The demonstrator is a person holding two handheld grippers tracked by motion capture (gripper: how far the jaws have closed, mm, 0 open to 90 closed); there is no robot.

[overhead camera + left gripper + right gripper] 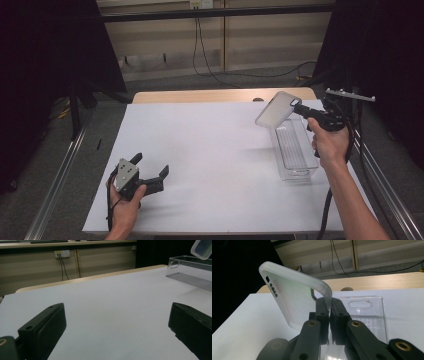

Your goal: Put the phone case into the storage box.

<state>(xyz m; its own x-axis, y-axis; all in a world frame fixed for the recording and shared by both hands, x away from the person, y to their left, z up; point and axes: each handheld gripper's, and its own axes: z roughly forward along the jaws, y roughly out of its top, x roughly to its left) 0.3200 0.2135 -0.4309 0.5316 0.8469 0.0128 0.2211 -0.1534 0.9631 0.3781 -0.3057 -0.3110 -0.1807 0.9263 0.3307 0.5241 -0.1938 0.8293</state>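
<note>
- Right gripper (329, 305) clamped on the phone case (278, 109) edge, held above the clear box (295, 150)
- Left gripper (151, 169) wide open, idle on the table (210, 150)
- Next, I'd guess: carry the case clear, set it down flat

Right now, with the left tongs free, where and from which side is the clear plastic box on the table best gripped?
Grip the clear rectangular plastic box across one long upright wall, coming from above: it lies open-topped and its thin walls suit a pinch. Probably take the wall facing the table's middle, nearest the open left tongs. The right tongs hold the frosted translucent phone case above the box's far end, so the near end looks easier.
</note>
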